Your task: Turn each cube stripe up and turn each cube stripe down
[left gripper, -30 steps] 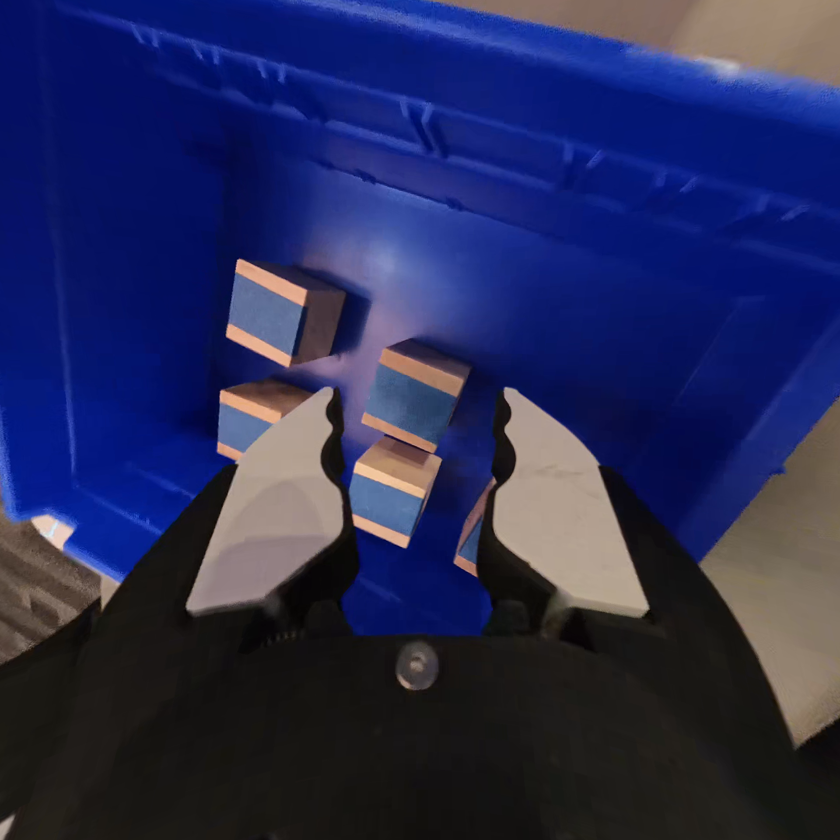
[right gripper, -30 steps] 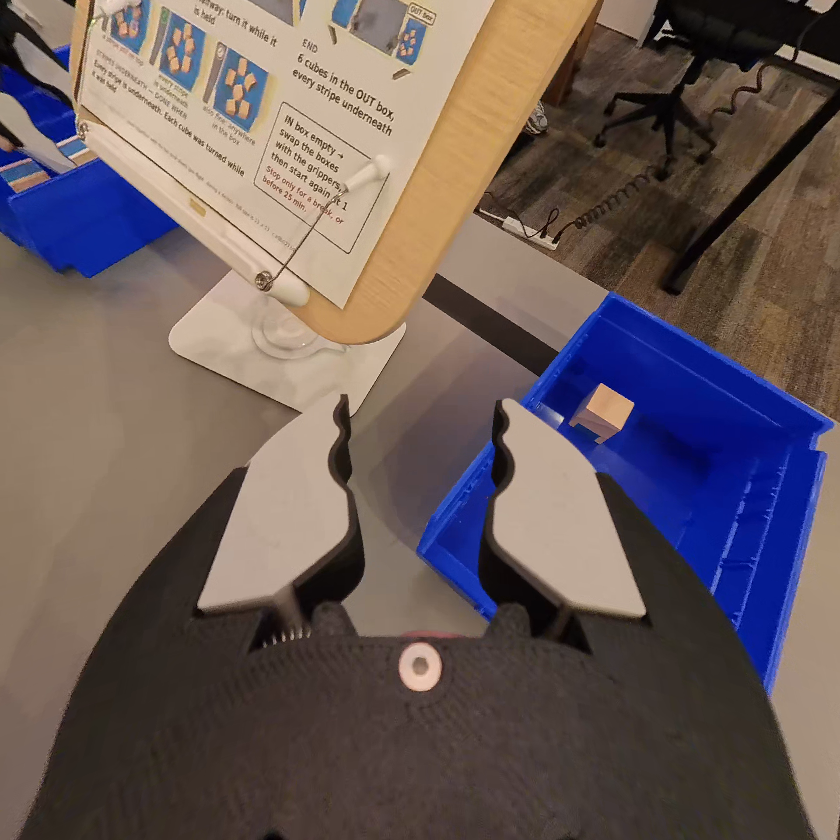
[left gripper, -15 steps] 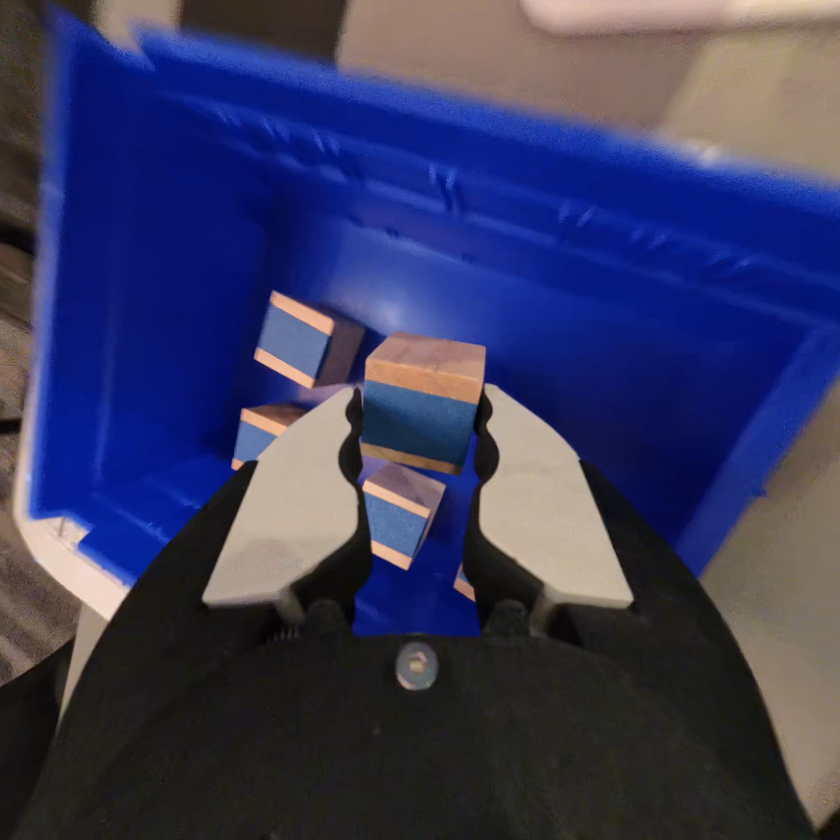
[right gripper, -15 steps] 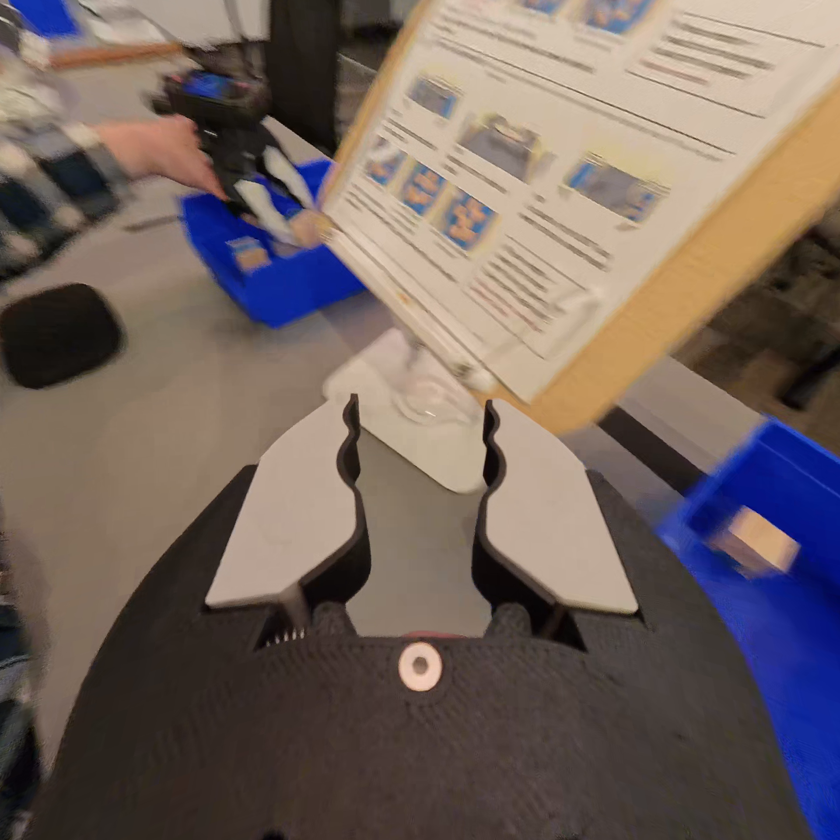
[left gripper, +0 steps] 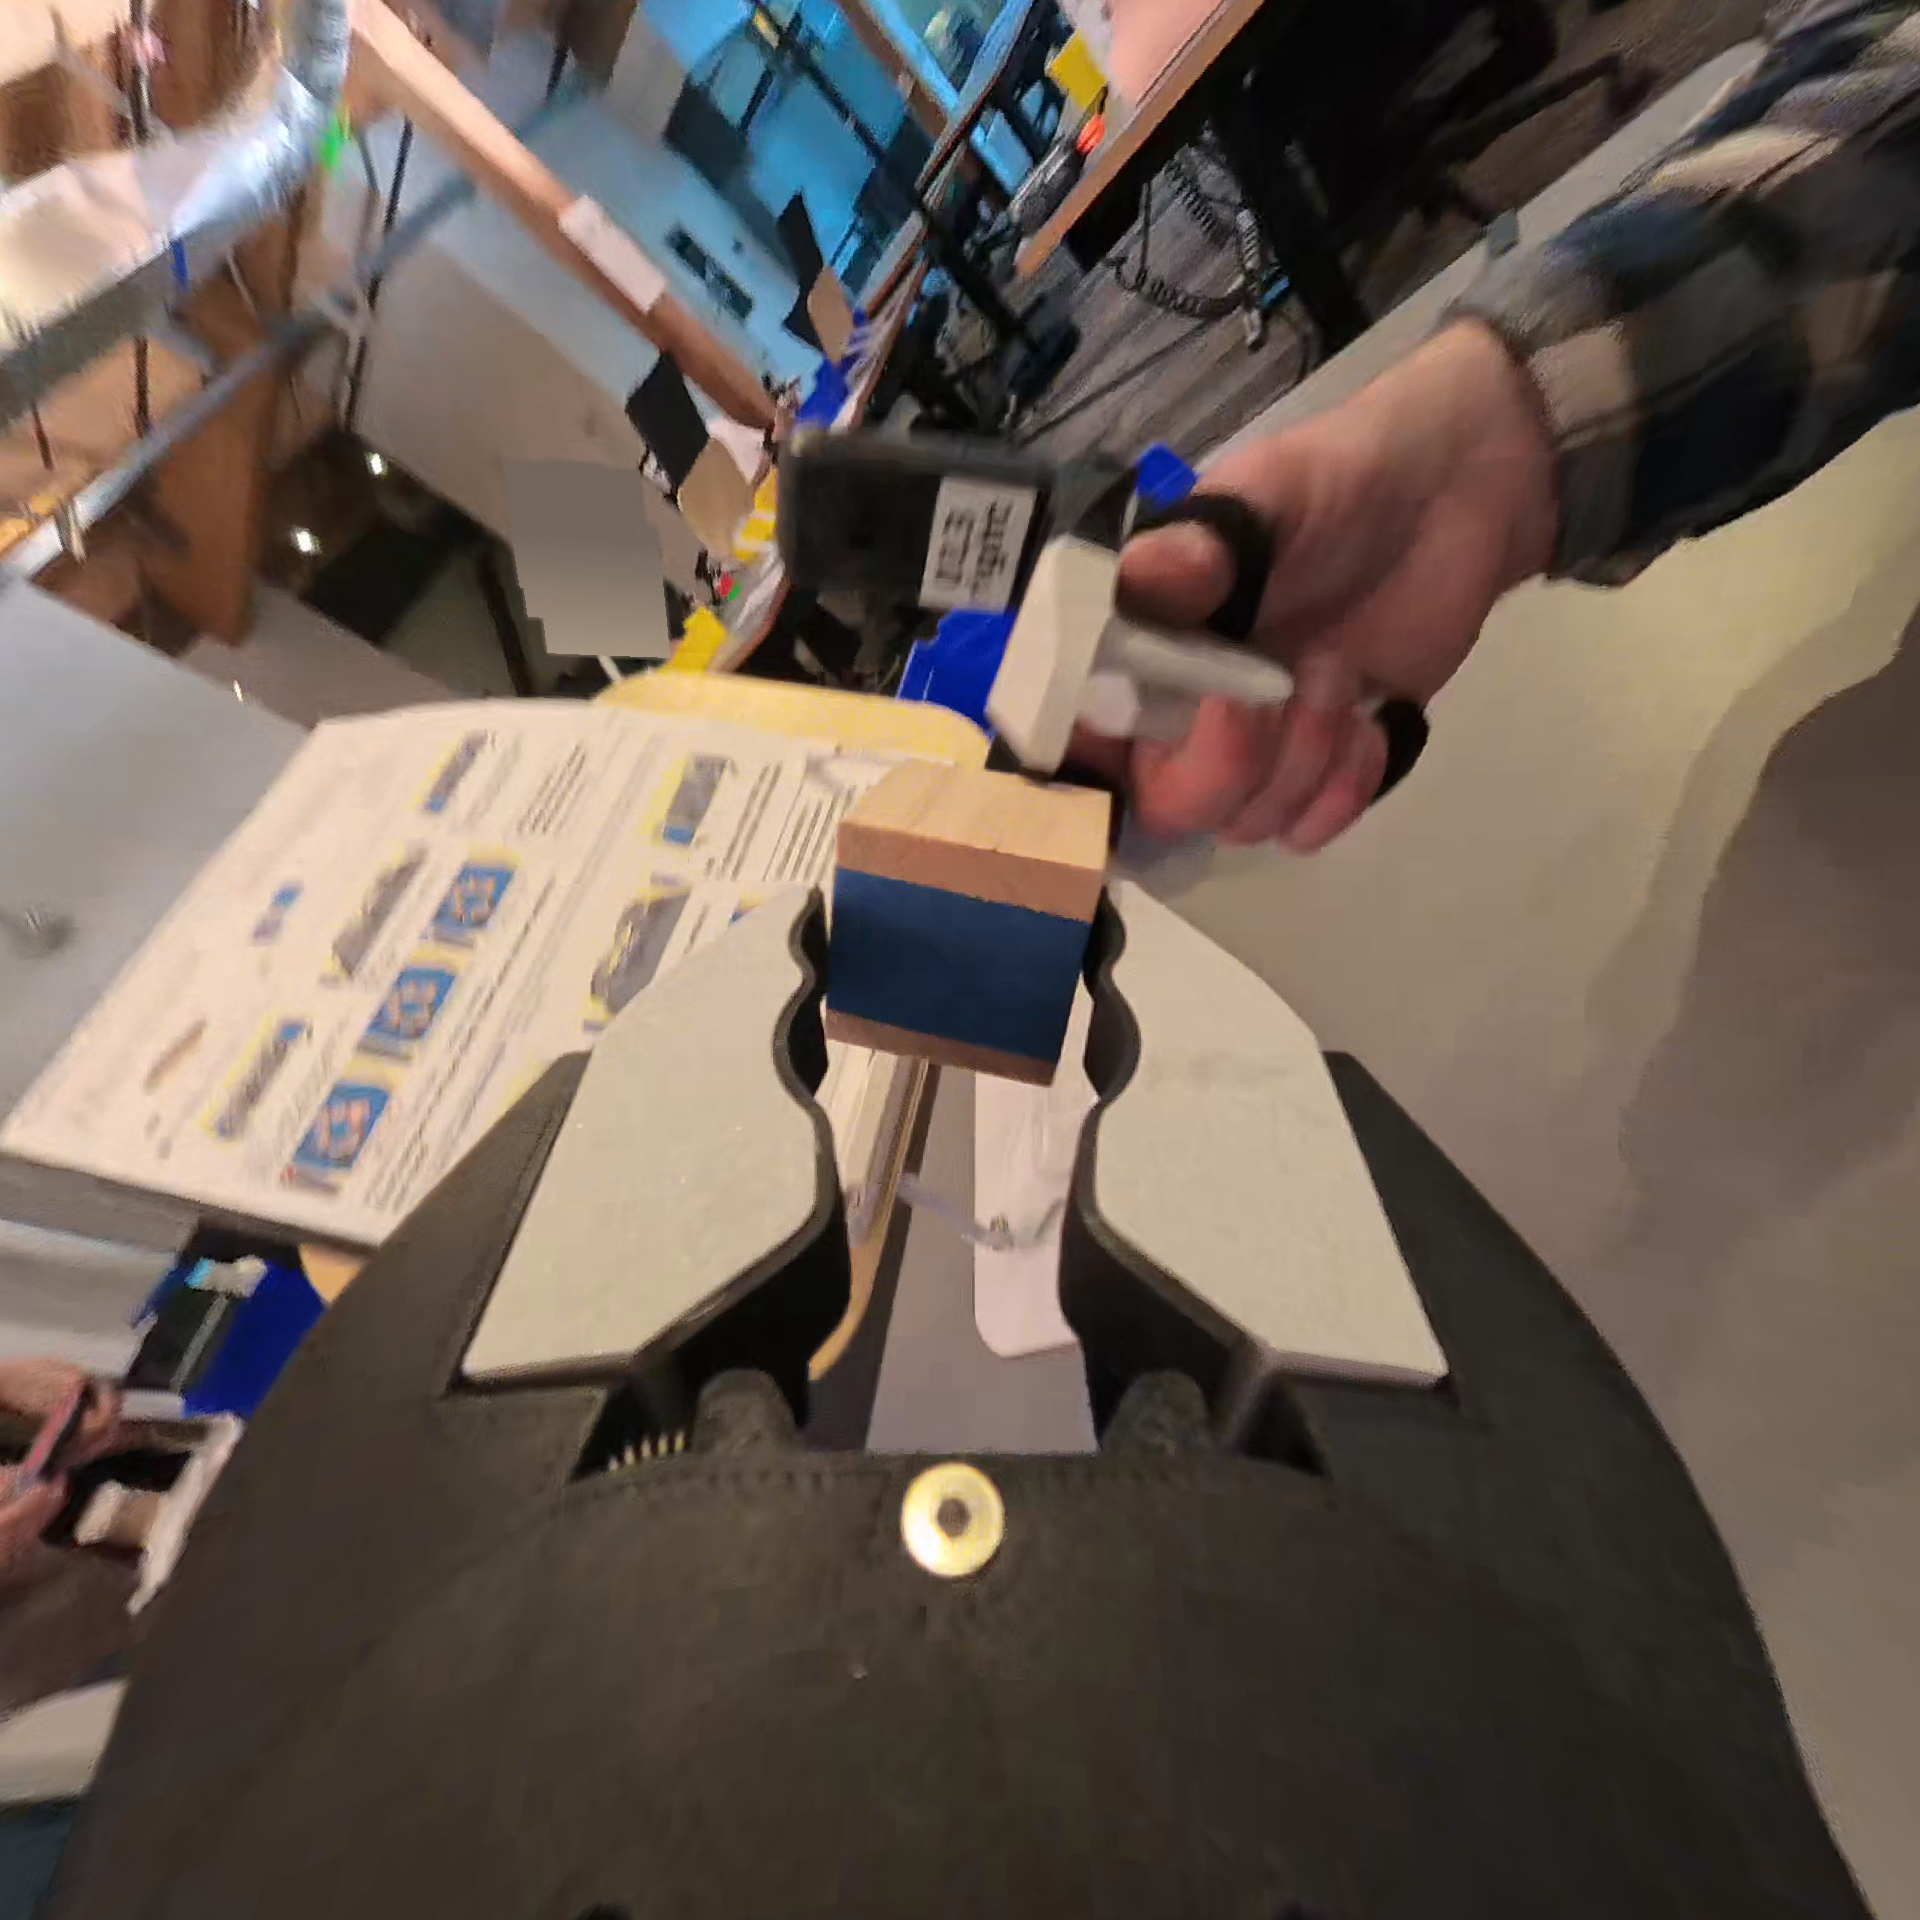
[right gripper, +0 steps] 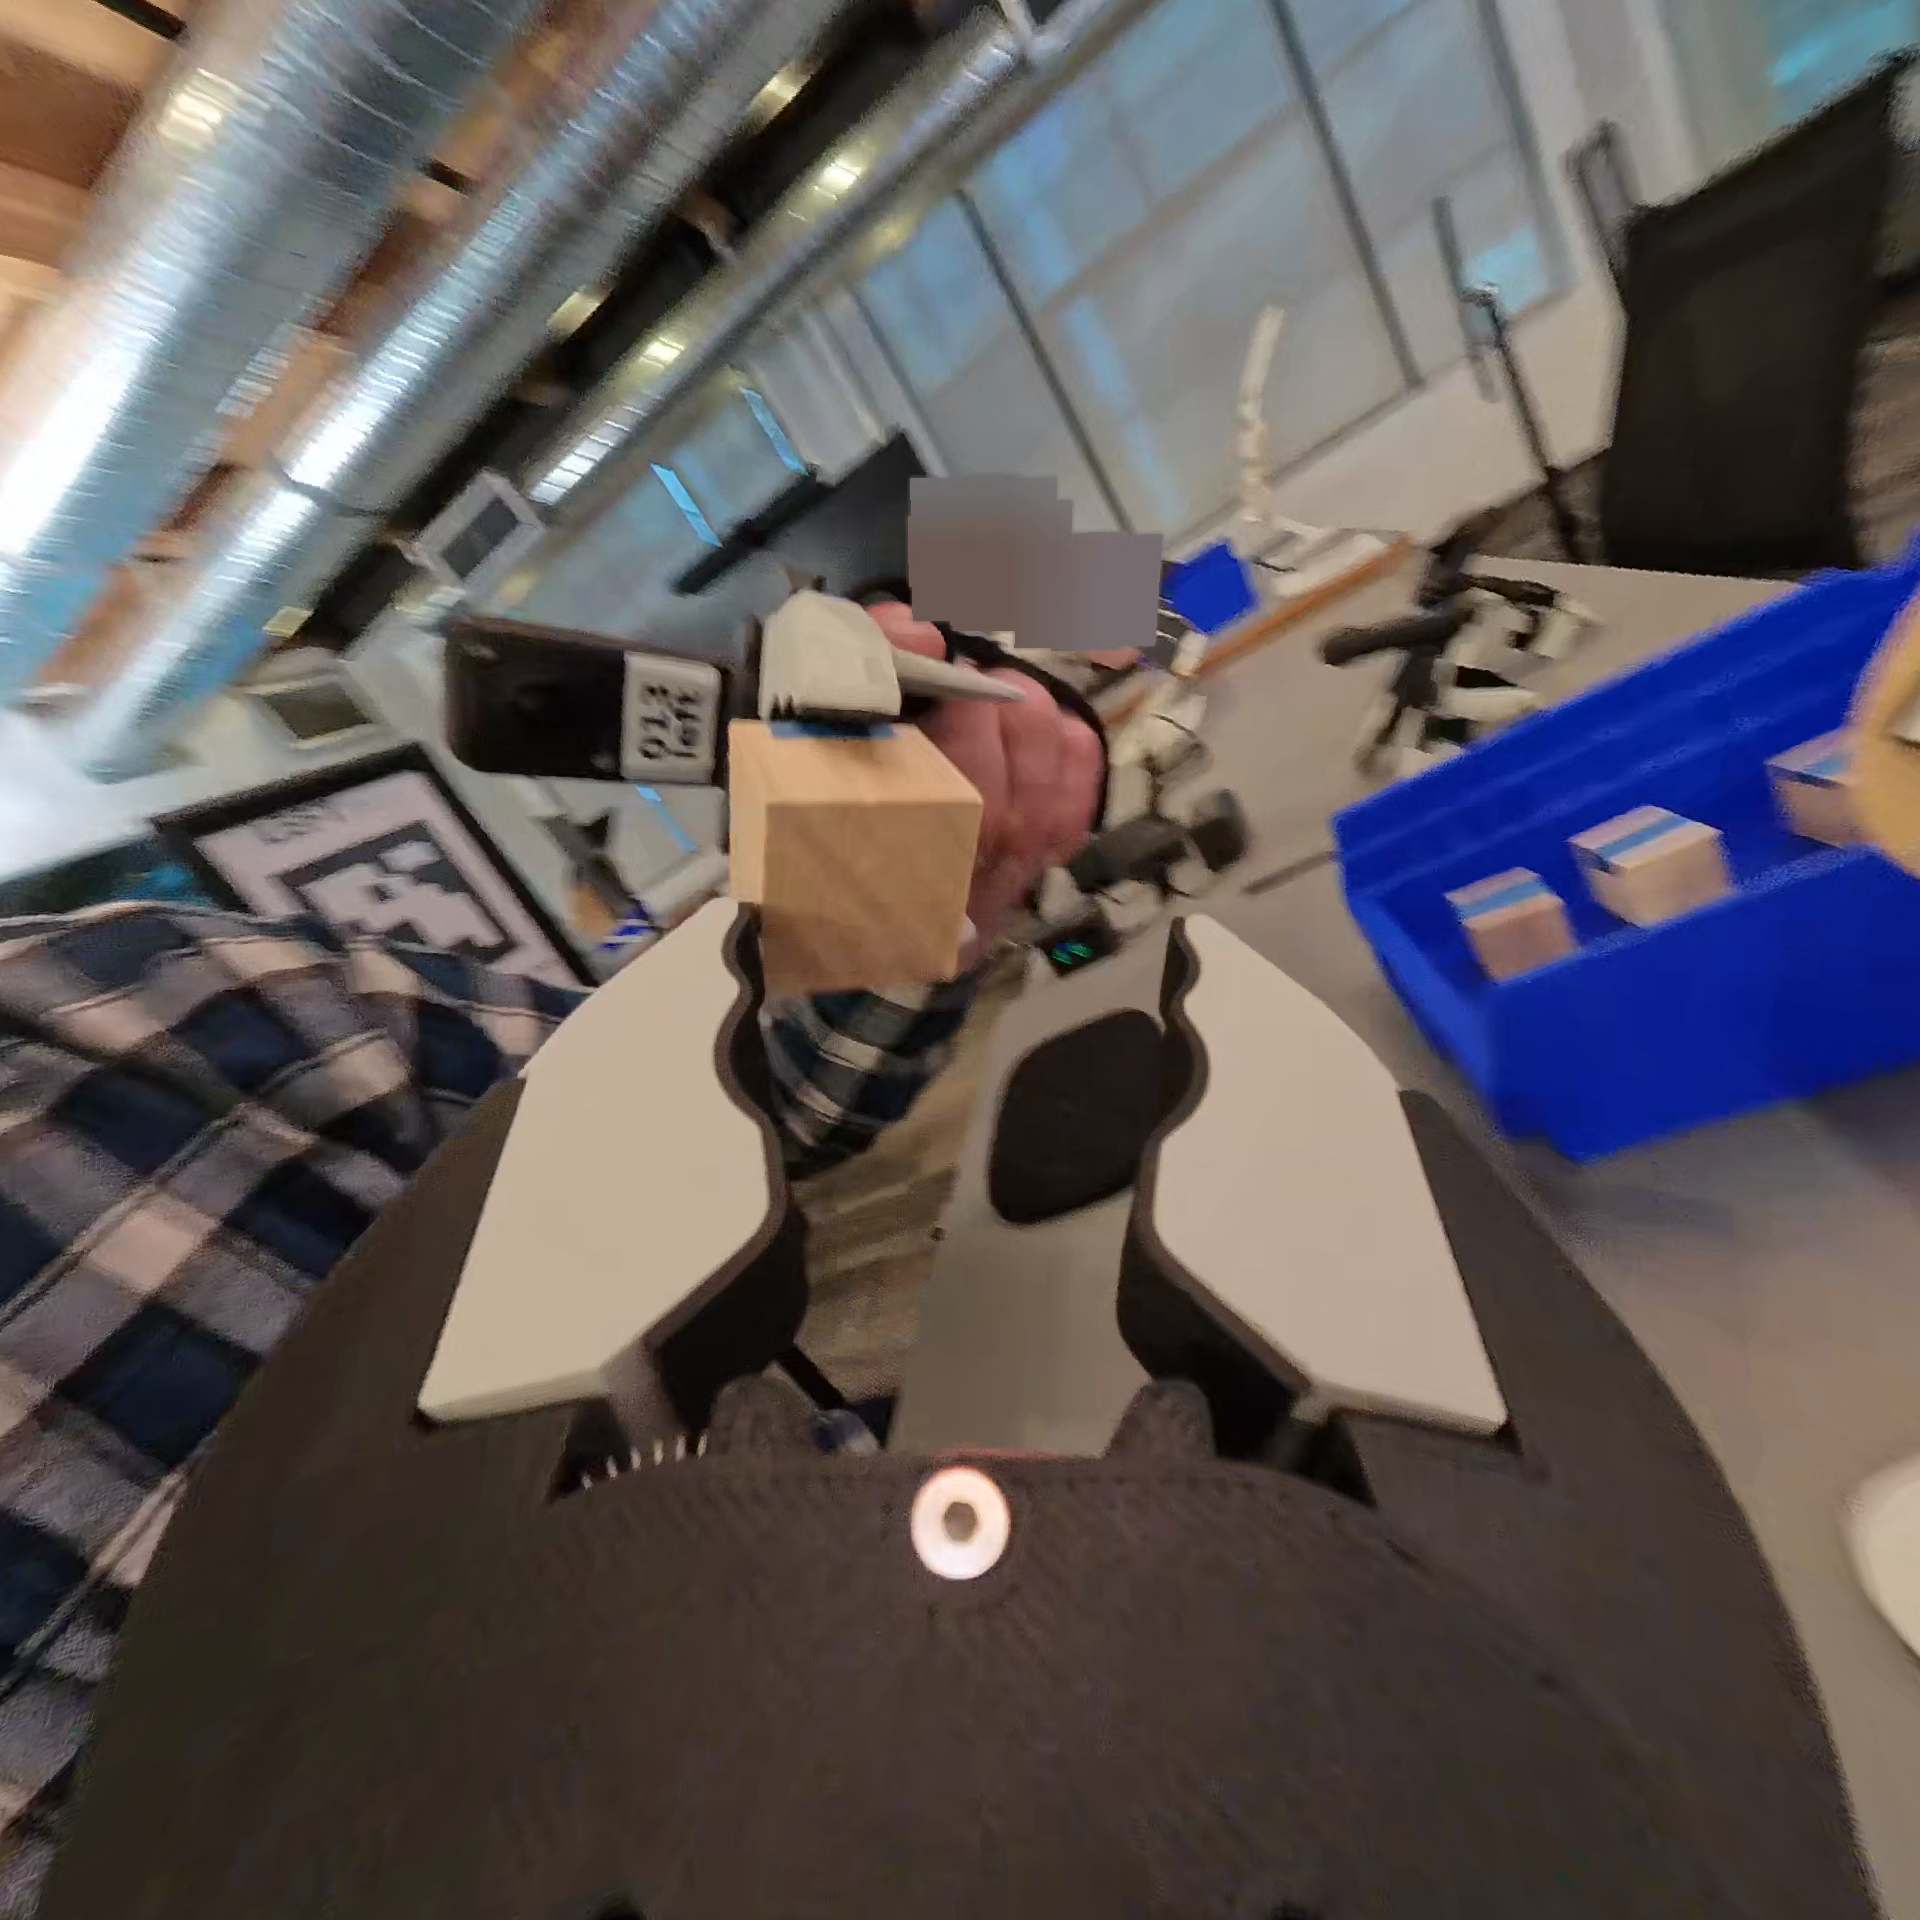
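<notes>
Cube [left gripper: 961, 935] is no longer down in the blue bin: a moment ago my left hand-held gripper [left gripper: 956, 951] was closing on it among the others, and now it is up in the air, pinched by its side faces between both pads, blue stripe facing my left camera and bare wood on top. My right hand-held gripper [right gripper: 956, 966], which was narrower and pointed at the bench a second ago, has swung round to face the left one and spread wide; the cube [right gripper: 852, 852] sits just off its left fingertip, and I can't see the right pad anywhere near touching it. I read this as the start of a handover, so the cube can be re-gripped and turned before it goes into a bin. Remaining cubes [right gripper: 1652, 862] stand stripe up in the blue bin [right gripper: 1662, 1029] on the grey bench [right gripper: 1714, 1299], with a dark pad [right gripper: 1081, 1112] lying nearer me. An instruction sheet on its stand [left gripper: 416, 935] sits beyond the left gripper. Around us is an open workshop with ceiling ducts, large windows and cluttered desks, all blurred.
</notes>
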A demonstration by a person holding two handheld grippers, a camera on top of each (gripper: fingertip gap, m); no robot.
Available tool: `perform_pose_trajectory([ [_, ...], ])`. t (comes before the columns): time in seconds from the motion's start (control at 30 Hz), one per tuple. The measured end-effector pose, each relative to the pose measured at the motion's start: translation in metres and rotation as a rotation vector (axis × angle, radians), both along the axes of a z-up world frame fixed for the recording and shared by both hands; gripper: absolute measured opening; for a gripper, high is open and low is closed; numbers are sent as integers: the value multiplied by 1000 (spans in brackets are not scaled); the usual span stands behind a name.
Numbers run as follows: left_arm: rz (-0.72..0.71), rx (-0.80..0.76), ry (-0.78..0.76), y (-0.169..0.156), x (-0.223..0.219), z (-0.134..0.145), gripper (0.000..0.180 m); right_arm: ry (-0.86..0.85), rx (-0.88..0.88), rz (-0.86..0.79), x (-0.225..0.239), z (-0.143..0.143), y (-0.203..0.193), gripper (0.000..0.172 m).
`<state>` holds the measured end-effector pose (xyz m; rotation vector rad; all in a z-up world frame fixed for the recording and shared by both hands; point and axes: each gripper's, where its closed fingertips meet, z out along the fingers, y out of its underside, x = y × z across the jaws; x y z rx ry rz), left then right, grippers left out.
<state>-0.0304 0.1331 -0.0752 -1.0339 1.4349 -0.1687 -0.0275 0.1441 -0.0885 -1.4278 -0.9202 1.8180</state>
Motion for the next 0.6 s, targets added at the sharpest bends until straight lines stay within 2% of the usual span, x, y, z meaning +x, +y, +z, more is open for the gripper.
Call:
perform_pose_trajectory([
  [0.13, -23, 86, -3, -17, 19, 6, 47, 146, -21, 160, 4, 18, -30, 68],
  [0.23, -48, 99, -11, -23, 27, 5, 47, 174, -14, 202, 9, 26, -42, 45],
  [0.3, -45, 117, -17, -25, 31, 7, 47, 172, 11, 184, 12, 28, -43, 45],
  [0.4, -30, 102, -15, -22, 33, 4, 51, 103, 70, 111, 22, 29, -38, 45],
  [0.47, -25, 72, -47, -22, 28, 8, 61, 25, 124, 44, 40, 32, -28, 45],
  [0.5, -14, 60, -54, -20, 23, 9, 60, -12, 169, -11, 54, 35, -19, 45],
  [0.57, 14, 48, -57, -14, 9, 9, 43, -130, 260, -155, 91, 40, 10, 45],
  [0.6, 22, 31, -52, -12, 1, 7, 26, -212, 310, -246, 114, 41, 30, 45],
])
